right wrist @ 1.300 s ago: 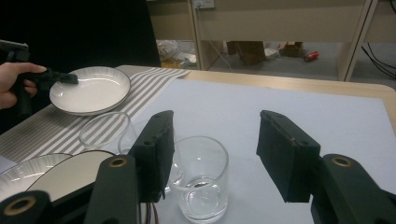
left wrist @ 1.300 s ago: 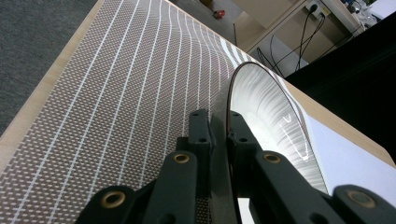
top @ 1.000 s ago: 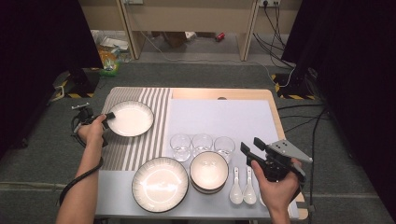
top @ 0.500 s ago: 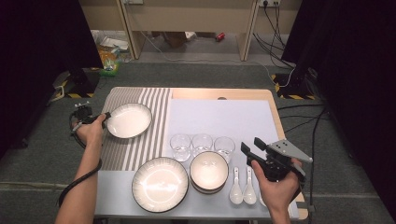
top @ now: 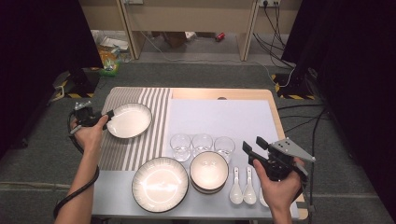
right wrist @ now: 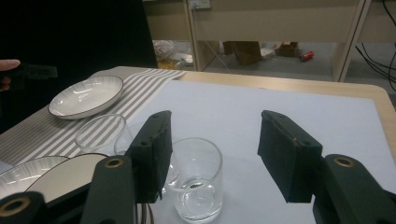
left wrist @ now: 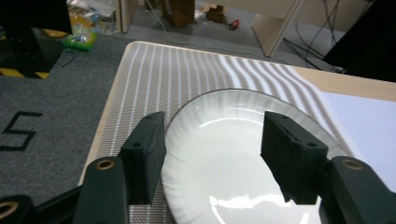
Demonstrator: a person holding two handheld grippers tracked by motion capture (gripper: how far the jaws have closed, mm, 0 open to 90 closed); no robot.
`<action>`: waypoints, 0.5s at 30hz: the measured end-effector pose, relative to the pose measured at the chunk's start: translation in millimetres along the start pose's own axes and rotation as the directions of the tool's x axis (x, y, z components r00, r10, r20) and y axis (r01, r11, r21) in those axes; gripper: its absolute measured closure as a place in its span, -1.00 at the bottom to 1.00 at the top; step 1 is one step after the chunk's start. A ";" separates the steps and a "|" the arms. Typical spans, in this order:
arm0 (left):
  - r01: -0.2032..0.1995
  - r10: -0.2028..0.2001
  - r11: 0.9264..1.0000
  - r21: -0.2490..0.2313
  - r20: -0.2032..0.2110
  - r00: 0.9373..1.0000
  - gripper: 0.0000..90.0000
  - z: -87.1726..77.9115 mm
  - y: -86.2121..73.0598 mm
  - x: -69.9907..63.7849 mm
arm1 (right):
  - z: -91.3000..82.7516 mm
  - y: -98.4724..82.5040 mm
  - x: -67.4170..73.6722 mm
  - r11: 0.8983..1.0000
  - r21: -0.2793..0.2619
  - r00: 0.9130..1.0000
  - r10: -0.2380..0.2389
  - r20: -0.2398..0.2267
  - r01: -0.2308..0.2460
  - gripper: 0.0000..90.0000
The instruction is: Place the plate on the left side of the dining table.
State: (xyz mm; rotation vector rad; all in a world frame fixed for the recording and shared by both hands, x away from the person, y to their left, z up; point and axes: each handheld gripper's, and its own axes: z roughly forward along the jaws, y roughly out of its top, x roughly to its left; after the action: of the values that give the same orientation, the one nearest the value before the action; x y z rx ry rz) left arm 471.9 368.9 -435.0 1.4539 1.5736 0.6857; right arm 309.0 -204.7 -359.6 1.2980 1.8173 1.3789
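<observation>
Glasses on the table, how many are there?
3, in a row on the white mat: the left glass, the middle glass and the right glass, all behind the stacked bowls. None seem hidden.

The left hand (top: 91,133) reaches in from the lower left with its forearm stretched long, holding the black two-jaw left gripper (left wrist: 210,154), whose jaws have just been opening and now stand wide, with nothing pinched. The right hand (top: 279,186) holds the black right gripper (right wrist: 212,154) under its grey three-cornered plate, apparently level, jaws spread wide.
</observation>
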 end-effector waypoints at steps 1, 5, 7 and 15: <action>-0.003 0.003 1.000 -0.001 0.005 1.000 -0.16 -2.0 0.0 -1.7 | -1.6 0.5 -1.4 1.000 0.001 1.000 -0.010 0.009 0.010 -0.01; -0.025 0.025 1.000 -0.003 0.039 0.999 -0.22 -11.8 -2.1 -11.9 | -5.3 1.3 -4.1 1.000 -0.009 1.000 -0.008 0.021 0.008 -0.03; -0.035 0.035 0.999 0.003 0.058 0.998 -0.25 -16.5 -4.3 -18.0 | -7.0 1.9 -5.6 1.000 -0.004 0.999 -0.009 0.034 0.009 -0.04; -0.055 0.056 0.998 -0.010 0.130 0.990 -0.35 -37.5 -12.5 -41.4 | -6.9 2.4 -9.9 1.000 0.011 0.999 -0.003 0.047 0.002 -0.05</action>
State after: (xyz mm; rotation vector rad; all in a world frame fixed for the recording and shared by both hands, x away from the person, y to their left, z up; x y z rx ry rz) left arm 431.1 332.4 -418.6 1.5123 1.4343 0.6139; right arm 308.3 -216.5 -356.4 1.3221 1.7971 1.3279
